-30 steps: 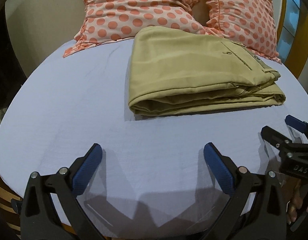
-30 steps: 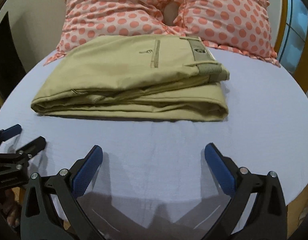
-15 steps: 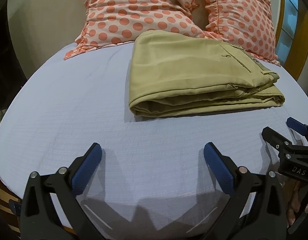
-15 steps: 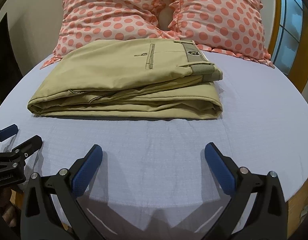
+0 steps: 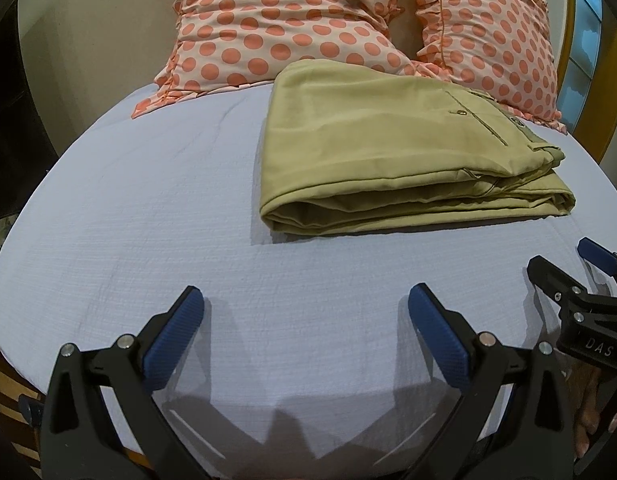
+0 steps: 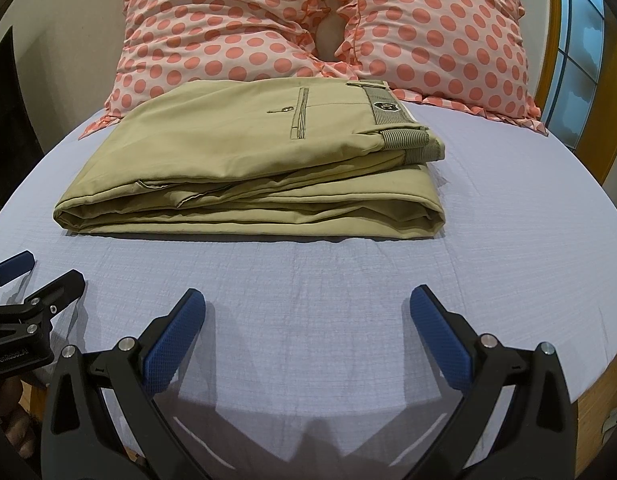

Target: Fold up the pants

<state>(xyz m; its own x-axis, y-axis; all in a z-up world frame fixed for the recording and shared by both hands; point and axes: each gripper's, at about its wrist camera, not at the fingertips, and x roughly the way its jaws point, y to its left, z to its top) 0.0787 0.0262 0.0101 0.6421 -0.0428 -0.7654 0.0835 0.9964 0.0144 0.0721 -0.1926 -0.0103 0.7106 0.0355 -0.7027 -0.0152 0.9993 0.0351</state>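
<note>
The khaki pants (image 5: 388,152) lie folded in a flat stack on the lavender bed sheet (image 5: 156,208), back pocket and waistband on top; they also show in the right wrist view (image 6: 248,168). My left gripper (image 5: 306,316) is open and empty, over the sheet short of the stack's near left corner. My right gripper (image 6: 308,316) is open and empty, over the sheet short of the stack's near edge. The right gripper shows at the right edge of the left wrist view (image 5: 564,264). The left gripper shows at the left edge of the right wrist view (image 6: 32,280).
Two pink pillows with coral dots (image 6: 236,36) (image 6: 436,36) lean at the head of the bed behind the pants. A wooden-framed window (image 6: 576,48) is at the right. The bed's near edge runs just under both grippers.
Both grippers have drawn back a little from the folded pants and stayed open. The pants have not moved.
</note>
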